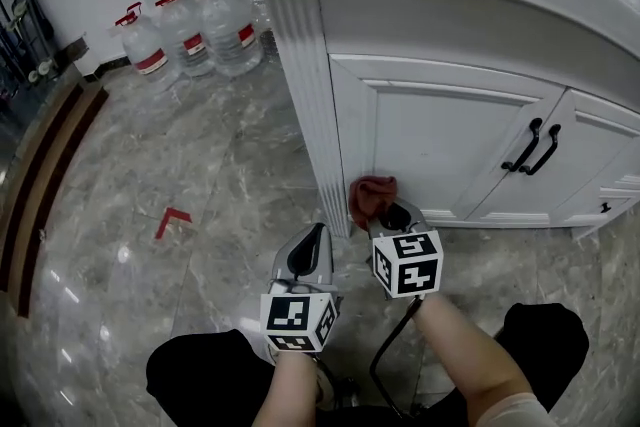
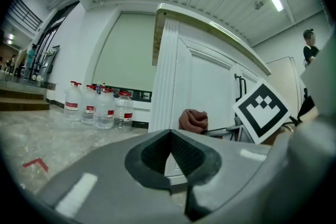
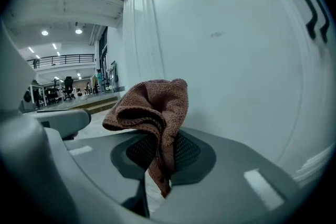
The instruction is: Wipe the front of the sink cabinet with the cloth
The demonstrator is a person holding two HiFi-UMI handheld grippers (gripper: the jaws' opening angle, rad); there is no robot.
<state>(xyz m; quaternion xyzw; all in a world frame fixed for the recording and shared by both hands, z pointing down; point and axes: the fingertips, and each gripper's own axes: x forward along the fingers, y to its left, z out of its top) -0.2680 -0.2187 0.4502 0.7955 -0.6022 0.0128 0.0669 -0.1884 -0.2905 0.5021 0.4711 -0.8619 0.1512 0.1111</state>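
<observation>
Cloth, a single rust-brown rag bunched up with no clear long axis, sits pinched in the right tongs, whose jaws are closed on its lower fold. It is at the lower left corner of the sink cabinet front, just beside the fluted corner post. The rag leads the tongs toward the door; whether it touches the panel cannot be told. Nearly all of the cabinet front lies above and to the right of it, so the wiping stroke likely runs that way. The left tongs, jaws together on nothing, hang farther from the cabinet, over the marble floor. Two doors with two black handles show, and at least three water bottles stand beyond the cabinet's left end.
</observation>
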